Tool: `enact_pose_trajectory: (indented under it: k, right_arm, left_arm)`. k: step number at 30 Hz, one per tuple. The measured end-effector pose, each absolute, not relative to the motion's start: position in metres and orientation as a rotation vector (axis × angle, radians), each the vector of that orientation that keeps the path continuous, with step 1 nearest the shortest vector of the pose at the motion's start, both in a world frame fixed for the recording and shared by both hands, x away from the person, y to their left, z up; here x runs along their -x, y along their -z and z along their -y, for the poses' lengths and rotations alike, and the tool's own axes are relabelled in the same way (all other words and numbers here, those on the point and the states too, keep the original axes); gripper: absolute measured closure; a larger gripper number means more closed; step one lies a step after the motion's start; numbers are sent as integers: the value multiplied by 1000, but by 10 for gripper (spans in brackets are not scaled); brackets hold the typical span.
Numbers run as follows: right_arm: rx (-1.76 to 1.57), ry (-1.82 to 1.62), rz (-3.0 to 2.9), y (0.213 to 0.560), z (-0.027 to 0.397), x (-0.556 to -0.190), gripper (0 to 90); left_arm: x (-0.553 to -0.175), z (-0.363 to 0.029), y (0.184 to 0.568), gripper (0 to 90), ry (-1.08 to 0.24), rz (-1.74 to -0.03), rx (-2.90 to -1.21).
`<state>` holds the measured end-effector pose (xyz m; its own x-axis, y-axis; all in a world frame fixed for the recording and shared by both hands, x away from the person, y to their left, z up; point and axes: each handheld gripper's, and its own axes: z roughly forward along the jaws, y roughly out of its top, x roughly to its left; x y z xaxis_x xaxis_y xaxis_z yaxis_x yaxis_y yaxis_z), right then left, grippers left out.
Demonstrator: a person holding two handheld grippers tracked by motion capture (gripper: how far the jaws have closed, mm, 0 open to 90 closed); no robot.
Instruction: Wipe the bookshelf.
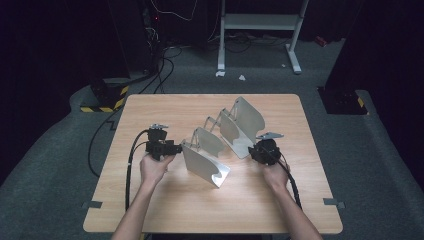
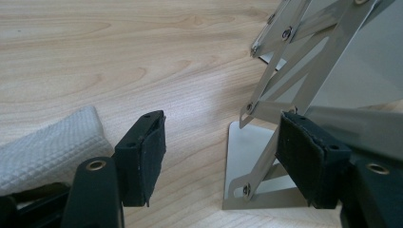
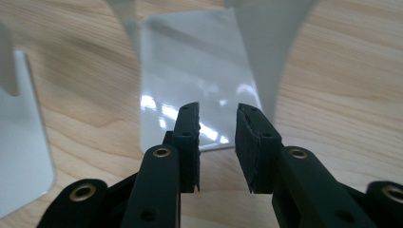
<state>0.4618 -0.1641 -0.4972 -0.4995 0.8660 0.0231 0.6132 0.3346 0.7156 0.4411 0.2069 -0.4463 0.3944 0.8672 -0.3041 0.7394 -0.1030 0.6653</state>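
Jaws: left gripper (image 2: 218, 156) spread, one pad against the rack's scissor strut; right gripper (image 3: 216, 142) parted, nothing between. Wooden table (image 1: 150, 210). Expanding metal divider rack (image 1: 220, 140) at centre, slots holding nothing. White cloth (image 2: 52, 142) at left gripper's nine o'clock.

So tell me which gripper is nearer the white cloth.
Left. The left gripper has the white cloth right beside one of its fingers. The right gripper sits beyond the metal rack, far from it.
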Motion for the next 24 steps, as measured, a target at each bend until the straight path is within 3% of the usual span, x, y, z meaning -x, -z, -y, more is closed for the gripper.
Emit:
enact_pose_trajectory:
  k: [12, 21, 24]
  right_arm:
    - [-1277, -1052, -2292, 477, 129, -477, 706]
    - [-1248, -1040, -2317, 463, 114, -485, 857]
    - [-1231, -1029, -2336, 462, 110, -488, 870]
  left_arm:
    - [-433, -203, 443, 410, -212, -1353, -1879]
    - [-424, -197, 443, 413, -196, -1317, -1886]
    - [-419, -196, 444, 422, -195, -1313, -1891]
